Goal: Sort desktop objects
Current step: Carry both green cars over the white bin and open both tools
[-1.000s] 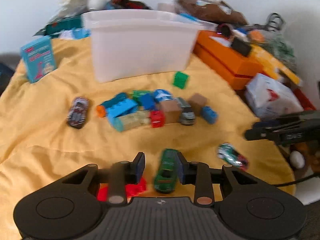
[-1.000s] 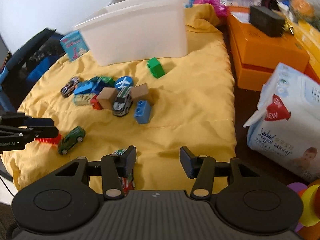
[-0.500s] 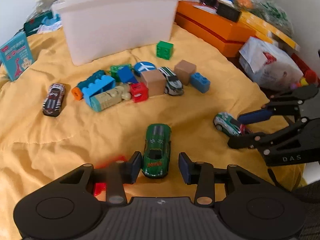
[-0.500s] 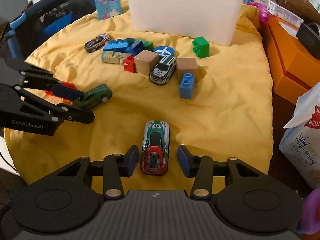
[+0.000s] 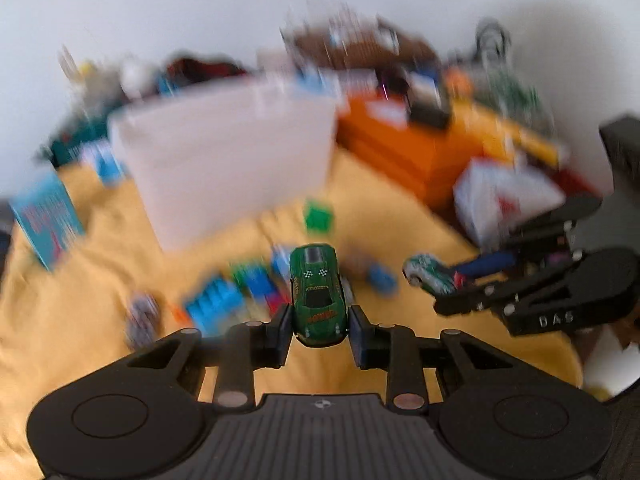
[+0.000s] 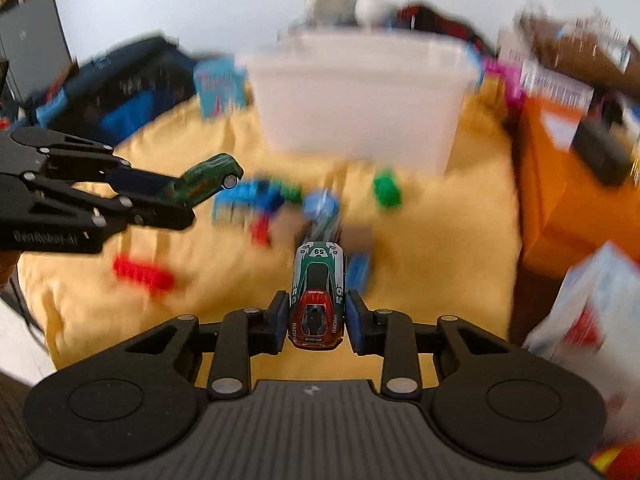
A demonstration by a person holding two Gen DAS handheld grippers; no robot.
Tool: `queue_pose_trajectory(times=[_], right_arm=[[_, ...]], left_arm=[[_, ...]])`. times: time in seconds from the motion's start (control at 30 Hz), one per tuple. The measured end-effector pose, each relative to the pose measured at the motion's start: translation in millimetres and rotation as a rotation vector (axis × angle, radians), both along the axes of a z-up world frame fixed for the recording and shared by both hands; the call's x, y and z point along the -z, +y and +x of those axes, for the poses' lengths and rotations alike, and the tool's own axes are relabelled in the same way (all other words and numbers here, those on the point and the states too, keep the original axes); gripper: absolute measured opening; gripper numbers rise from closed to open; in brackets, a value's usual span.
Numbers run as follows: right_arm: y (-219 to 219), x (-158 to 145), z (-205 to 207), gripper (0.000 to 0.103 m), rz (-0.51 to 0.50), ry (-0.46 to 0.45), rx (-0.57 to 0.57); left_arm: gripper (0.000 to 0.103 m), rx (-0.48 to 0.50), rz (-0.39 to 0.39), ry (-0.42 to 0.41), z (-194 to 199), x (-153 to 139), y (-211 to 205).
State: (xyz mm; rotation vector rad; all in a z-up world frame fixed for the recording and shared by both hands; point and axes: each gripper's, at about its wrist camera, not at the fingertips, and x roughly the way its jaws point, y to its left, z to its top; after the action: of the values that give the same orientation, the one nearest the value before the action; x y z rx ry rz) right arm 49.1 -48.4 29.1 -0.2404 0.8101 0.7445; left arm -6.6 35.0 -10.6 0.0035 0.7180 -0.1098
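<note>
Left tongs (image 5: 319,332): I see them pinching green car (image 5: 318,296), lifted.
Right tongs (image 6: 318,322): pinching racing car (image 6: 318,296).
Blurred: bricks (image 6: 256,204) at 12 o'clock; white bin (image 6: 360,100) behind.

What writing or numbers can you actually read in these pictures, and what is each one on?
"59": roof and sides of the red, white and green toy car in the right gripper.
"RACING", "SPORT CAR": same car's rear.
"DAS": right gripper's body, seen from the left wrist.
Lettering on the green toy car in the left gripper, the left gripper's body, the blue box and the white packet: too blurred.
</note>
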Motion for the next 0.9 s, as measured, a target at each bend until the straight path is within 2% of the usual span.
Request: queue_pose_trajectory(times=[0.13, 0.23, 0.3, 0.4, 0.63, 0.9], right_arm=[[2.3, -35.5, 17.7, 0.033, 0.061, -0.137, -0.005], [7.7, -59.8, 32.7, 0.033, 0.14, -0.238, -0.009], [14.6, -72.5, 45.3, 0.033, 0.174, -0.289, -0.006], [26.3, -87.4, 68.1, 0.033, 0.202, -0.35, 0.0], [63.6, -99.3, 116.0, 0.033, 0.225, -0.397, 0.031], [87.7, -85.2, 149.1, 0.033, 0.171, -0.383, 0.059]], left_arm=[[0.033, -0.054, 0.017, -0.136, 10.4, -47.2, 15.4], [0.033, -0.09, 0.022, -0.203, 23.6, -69.2, 27.1], [0.033, -0.121, 0.047, -0.225, 36.1, -80.1, 33.7], [0.033, -0.146, 0.045, -0.252, 53.5, -92.2, 44.7], [0.033, -0.181, 0.069, -0.298, 96.5, -105.8, 66.1], [0.033, -0.222, 0.099, -0.298, 147.4, -97.2, 85.7]])
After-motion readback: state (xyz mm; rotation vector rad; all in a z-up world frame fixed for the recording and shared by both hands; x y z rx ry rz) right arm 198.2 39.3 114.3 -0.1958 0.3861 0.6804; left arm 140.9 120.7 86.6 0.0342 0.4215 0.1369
